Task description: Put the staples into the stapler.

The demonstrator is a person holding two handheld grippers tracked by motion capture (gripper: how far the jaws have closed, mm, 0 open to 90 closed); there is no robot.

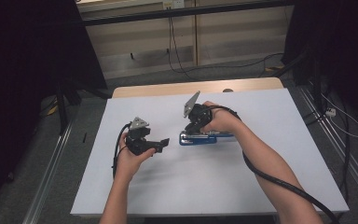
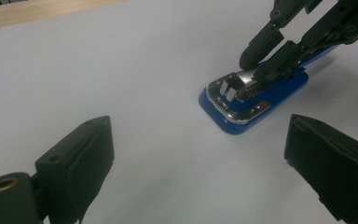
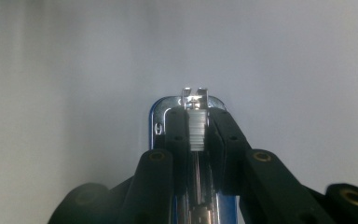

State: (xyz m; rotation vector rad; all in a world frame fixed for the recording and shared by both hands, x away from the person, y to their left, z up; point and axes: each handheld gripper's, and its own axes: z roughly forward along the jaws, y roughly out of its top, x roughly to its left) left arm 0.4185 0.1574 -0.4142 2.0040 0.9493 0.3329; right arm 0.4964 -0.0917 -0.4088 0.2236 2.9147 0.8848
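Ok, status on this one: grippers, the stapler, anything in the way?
Right gripper shut on staple strip in the open blue stapler. Left gripper open, hovering beside it, apart. White table around it bare, nothing blocking.

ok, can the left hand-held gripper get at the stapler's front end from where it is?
Probably yes: left hand-held gripper is open, bare table between it and the stapler; right hand-held gripper grips farther back.

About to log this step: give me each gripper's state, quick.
Left gripper: open, holding nothing, off the blue stapler.
Right gripper: fingers shut on the strip of staples in the stapler's open channel.
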